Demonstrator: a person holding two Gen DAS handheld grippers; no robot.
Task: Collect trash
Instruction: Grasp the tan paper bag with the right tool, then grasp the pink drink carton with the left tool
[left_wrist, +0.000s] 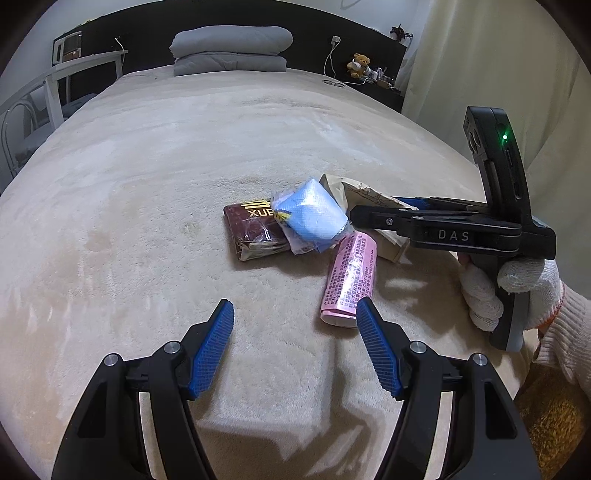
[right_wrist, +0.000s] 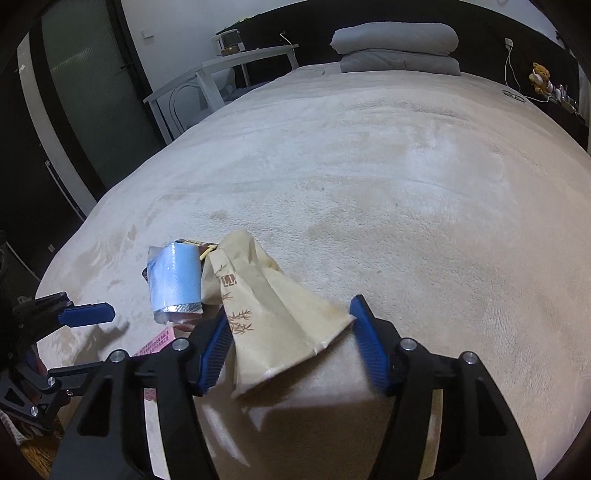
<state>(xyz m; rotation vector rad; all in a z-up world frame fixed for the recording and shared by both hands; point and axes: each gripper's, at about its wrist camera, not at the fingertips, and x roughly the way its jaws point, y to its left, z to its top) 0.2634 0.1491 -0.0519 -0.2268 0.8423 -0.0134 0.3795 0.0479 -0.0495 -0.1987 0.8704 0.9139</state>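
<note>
On the cream bed (left_wrist: 166, 155) lies a small heap of trash: a maroon packet (left_wrist: 255, 232), a blue pack in clear wrap (left_wrist: 310, 218), a pink packet (left_wrist: 351, 280) and a creased tan paper bag (right_wrist: 273, 325). My right gripper (right_wrist: 290, 308), held by a gloved hand (left_wrist: 517, 288), has both blue pads against the sides of the paper bag, which fills the gap between them. In the left wrist view the right gripper (left_wrist: 354, 218) reaches in from the right over the heap. My left gripper (left_wrist: 295, 325) stands open above the bed with nothing in it. Its right finger is beside the pink packet's near end.
A folded grey quilt (left_wrist: 231, 48) lies at the head of the bed against a dark headboard. A teddy bear (left_wrist: 360, 64) and small items stand on a shelf at the back right. A white table and chair (right_wrist: 207, 74) stand by the bed's left side. Cream curtains (left_wrist: 498, 74) hang at right.
</note>
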